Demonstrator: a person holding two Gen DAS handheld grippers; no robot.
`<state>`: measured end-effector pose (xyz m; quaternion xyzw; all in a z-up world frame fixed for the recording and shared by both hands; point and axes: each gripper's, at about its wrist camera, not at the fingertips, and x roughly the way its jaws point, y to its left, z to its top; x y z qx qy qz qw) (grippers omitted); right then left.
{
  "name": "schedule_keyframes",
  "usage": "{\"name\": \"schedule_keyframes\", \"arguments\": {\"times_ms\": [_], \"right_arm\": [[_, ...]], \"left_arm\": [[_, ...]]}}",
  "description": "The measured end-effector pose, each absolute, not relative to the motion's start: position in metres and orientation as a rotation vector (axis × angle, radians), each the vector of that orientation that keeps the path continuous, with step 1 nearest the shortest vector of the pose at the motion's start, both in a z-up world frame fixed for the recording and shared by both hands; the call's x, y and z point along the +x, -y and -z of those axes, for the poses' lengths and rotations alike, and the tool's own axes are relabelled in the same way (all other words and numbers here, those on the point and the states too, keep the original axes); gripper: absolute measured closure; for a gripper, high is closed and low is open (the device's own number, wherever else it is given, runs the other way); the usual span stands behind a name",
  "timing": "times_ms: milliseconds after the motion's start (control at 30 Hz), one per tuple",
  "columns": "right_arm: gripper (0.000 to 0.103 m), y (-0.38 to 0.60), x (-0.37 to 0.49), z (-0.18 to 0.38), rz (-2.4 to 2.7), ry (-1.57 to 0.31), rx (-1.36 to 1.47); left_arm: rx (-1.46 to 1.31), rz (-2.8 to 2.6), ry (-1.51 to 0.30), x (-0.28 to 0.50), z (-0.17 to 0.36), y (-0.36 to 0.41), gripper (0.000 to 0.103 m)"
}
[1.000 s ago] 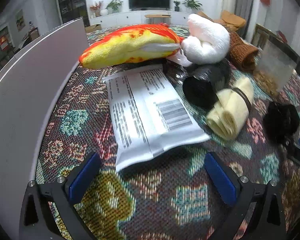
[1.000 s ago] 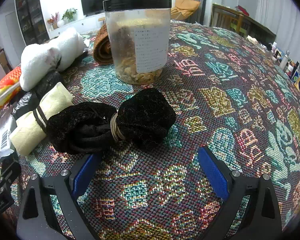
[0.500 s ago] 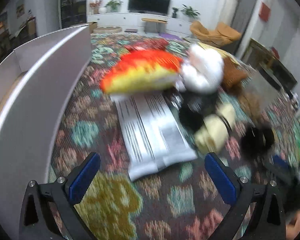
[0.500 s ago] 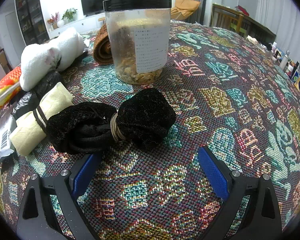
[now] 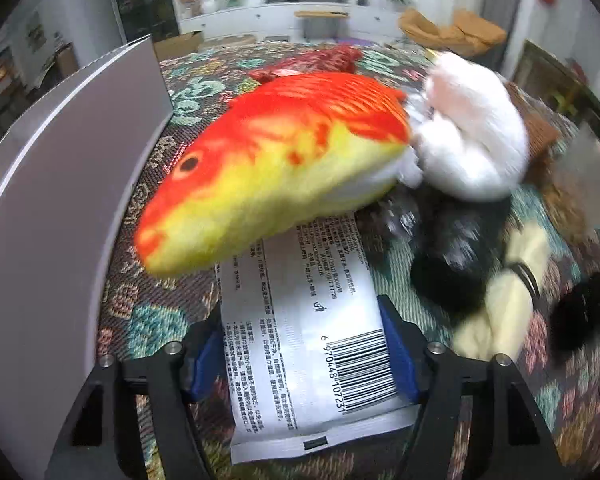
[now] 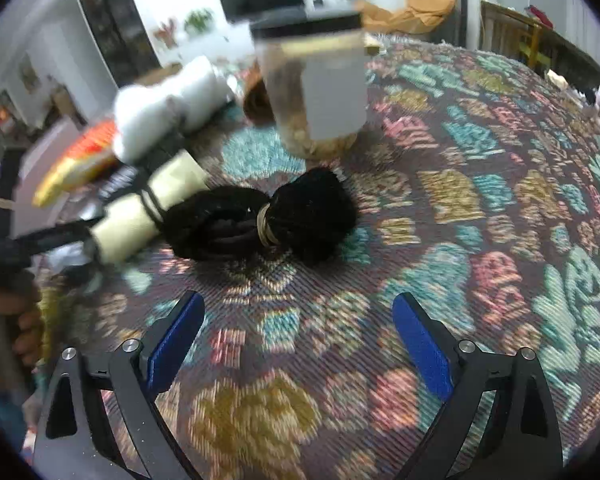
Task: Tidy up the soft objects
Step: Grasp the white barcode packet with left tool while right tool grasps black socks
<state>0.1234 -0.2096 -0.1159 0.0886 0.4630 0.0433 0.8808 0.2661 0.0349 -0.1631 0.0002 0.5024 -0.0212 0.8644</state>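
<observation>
My left gripper (image 5: pixel 304 352) is shut on a white printed packet (image 5: pixel 304 344) with a barcode, pinched between both blue pads. An orange and yellow plush fish (image 5: pixel 276 168) lies across the packet's far end. A white plush (image 5: pixel 468 136), a black shiny bag (image 5: pixel 448 252) and a cream cloth roll (image 5: pixel 504 300) lie to its right. My right gripper (image 6: pixel 296 340) is open and empty above the tablecloth, just short of a black velvet bundle (image 6: pixel 268 216) tied with a band. The cream roll (image 6: pixel 148 208) and the white plush (image 6: pixel 164 108) also show in the right wrist view.
A grey box wall (image 5: pixel 60 184) stands along the left. A clear jar with a black lid (image 6: pixel 316 88) stands behind the black bundle. A brown knitted roll (image 5: pixel 540 132) lies at the far right. The patterned tablecloth (image 6: pixel 480 200) stretches right.
My left gripper moved forward and closed on the white packet. The right gripper drew back and up a little, still open.
</observation>
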Motion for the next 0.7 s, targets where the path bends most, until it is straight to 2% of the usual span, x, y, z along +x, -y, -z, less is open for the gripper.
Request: {"name": "schedule_keyframes", "arguments": {"times_ms": [100,200,300,367,400,433,600,700], "right_arm": [[0.007,0.203,0.141,0.106,-0.185,-1.015,0.129],[0.007,0.175,0.171,0.103,-0.258,-1.023,-0.057],[0.007,0.148,0.200,0.125,-0.326,-1.074,-0.268],[0.014,0.145,0.208,0.137,-0.306,-1.090,-0.357],[0.044,0.151,0.210,0.132,-0.281,-1.083,-0.325],[0.054,0.158,0.210,0.127,-0.239,-1.084,-0.295],[0.056,0.193,0.181,0.081,-0.243,-1.019,-0.011],[0.056,0.180,0.161,0.054,-0.331,-0.984,0.141]], "left_arm": [[-0.022,0.118,-1.061,0.239,0.163,-0.037,0.037],[-0.074,0.218,-1.058,0.196,0.158,-0.042,0.037],[-0.095,0.250,-1.055,0.167,0.152,-0.046,0.038],[-0.125,0.270,-1.048,0.150,0.144,-0.052,0.038],[-0.133,0.276,-1.037,0.143,0.138,-0.054,0.038],[-0.136,0.282,-1.021,0.133,0.127,-0.053,0.038],[-0.201,0.324,-0.950,0.123,0.090,-0.068,0.038],[-0.263,0.340,-0.909,0.117,0.066,-0.086,0.038]]}}
